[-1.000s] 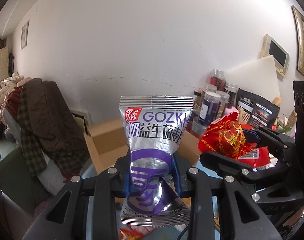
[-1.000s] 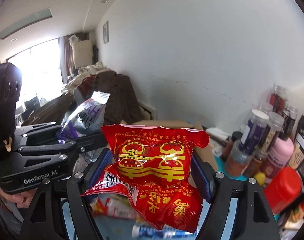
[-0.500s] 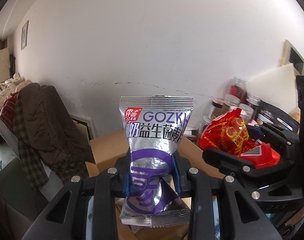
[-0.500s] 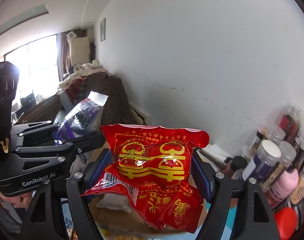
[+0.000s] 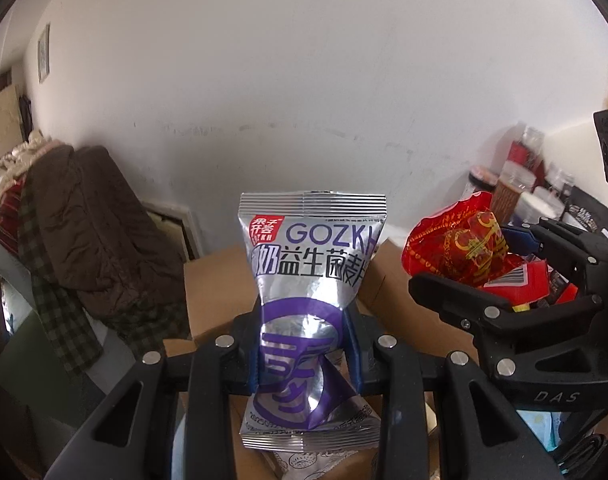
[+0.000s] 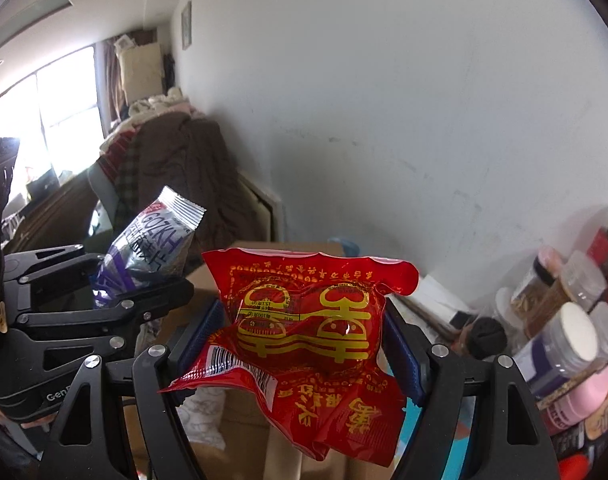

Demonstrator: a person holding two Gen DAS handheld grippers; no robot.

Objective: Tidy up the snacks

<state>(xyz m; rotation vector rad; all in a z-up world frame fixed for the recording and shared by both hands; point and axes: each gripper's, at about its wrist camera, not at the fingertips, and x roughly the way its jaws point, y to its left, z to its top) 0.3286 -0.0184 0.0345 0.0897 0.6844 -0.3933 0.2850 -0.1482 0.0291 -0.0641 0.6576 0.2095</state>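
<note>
Left wrist view: cardboard box (image 5: pixel 220 292) below, white packet (image 5: pixel 304 460) inside. Left gripper (image 5: pixel 306 350) pinches silver-purple packet (image 5: pixel 310 280); right gripper (image 6: pixel 300 344) clamps red packet (image 6: pixel 304 328). Wall behind box.

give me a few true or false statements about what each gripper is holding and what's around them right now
1. The left gripper is shut on a silver and purple GOZKH snack packet. True.
2. The right gripper has nothing between its jaws. False: its jaws are clamped on a red snack packet with gold print.
3. A cardboard box sits behind and below the silver and purple packet. True.
4. The red packet lies flat on the table. False: it is held up in the air by the right gripper.
5. Lidded jars stand to the right of the red packet in the right wrist view. True.
</note>
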